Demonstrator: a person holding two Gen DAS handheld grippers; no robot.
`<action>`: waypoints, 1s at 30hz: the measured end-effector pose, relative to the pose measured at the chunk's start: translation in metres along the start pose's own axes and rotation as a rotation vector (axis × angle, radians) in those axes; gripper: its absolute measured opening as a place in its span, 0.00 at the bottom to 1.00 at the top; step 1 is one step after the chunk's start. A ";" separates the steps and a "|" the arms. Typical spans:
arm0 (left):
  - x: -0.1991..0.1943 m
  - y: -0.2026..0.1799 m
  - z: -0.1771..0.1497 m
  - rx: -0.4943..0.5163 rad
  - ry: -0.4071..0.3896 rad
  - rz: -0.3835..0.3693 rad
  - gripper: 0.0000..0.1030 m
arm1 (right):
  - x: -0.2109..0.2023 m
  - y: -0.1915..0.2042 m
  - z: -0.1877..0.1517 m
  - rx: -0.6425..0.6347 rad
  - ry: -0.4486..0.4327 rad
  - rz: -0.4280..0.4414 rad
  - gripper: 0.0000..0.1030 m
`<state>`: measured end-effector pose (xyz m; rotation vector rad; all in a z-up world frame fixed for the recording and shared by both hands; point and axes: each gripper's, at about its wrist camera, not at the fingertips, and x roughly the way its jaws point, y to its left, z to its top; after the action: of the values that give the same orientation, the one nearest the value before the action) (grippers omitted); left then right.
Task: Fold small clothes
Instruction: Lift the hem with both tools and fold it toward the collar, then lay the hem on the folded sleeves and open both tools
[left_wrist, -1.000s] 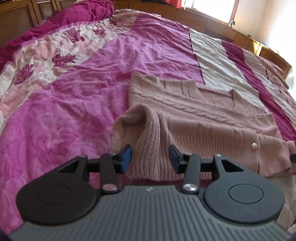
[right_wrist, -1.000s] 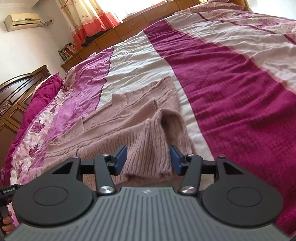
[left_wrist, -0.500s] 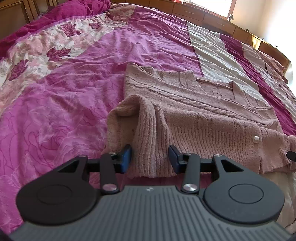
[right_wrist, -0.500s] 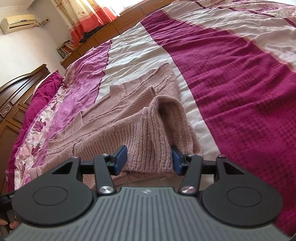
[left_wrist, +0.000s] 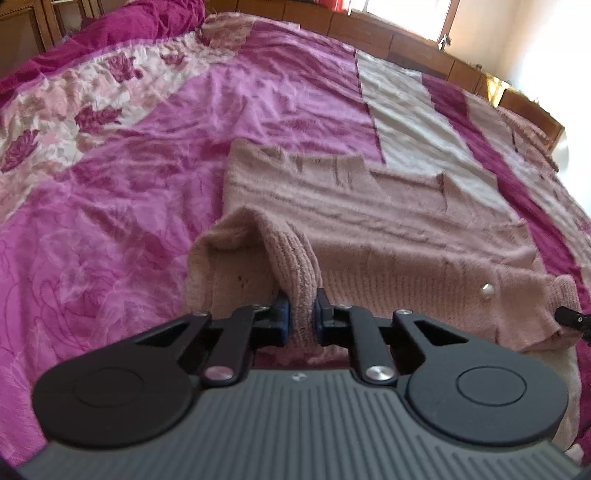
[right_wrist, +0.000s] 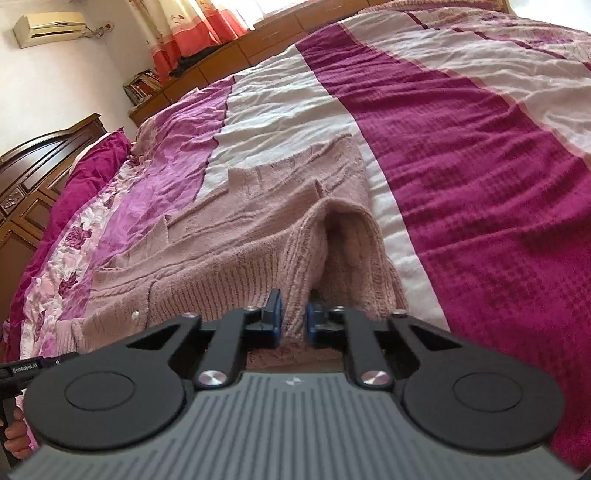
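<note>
Cardigan (left_wrist: 388, 236) pink knit, spread flat on bedspread (left_wrist: 129, 184). Left gripper (left_wrist: 301, 317) pinches raised ribbed hem corner between blue pads. Right gripper (right_wrist: 293, 319) clamps opposite hem corner likewise, fabric tented ahead.

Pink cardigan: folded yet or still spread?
Mostly spread. The pink cardigan lies flat on the bed; only its hem corners are bunched up, pinched by the left gripper and right gripper.

My matt black plastic tongs (left_wrist: 301, 319) pinch a fuzzy, ribbed pink knit cardigan (left_wrist: 388, 236); crinkled magenta cotton bedspread (left_wrist: 110, 229) beneath.
</note>
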<state>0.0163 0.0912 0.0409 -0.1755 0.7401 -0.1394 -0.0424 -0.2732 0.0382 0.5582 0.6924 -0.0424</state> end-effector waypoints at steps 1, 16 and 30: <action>-0.005 0.000 0.003 -0.005 -0.018 -0.006 0.14 | -0.003 0.001 0.003 -0.004 -0.012 0.008 0.12; -0.057 -0.007 0.055 -0.067 -0.265 -0.020 0.13 | -0.034 0.031 0.061 -0.026 -0.201 0.099 0.10; -0.006 -0.015 0.106 -0.043 -0.285 0.060 0.13 | 0.015 0.061 0.124 -0.064 -0.281 0.038 0.10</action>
<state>0.0834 0.0894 0.1248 -0.2087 0.4644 -0.0404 0.0566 -0.2811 0.1358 0.4924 0.4084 -0.0614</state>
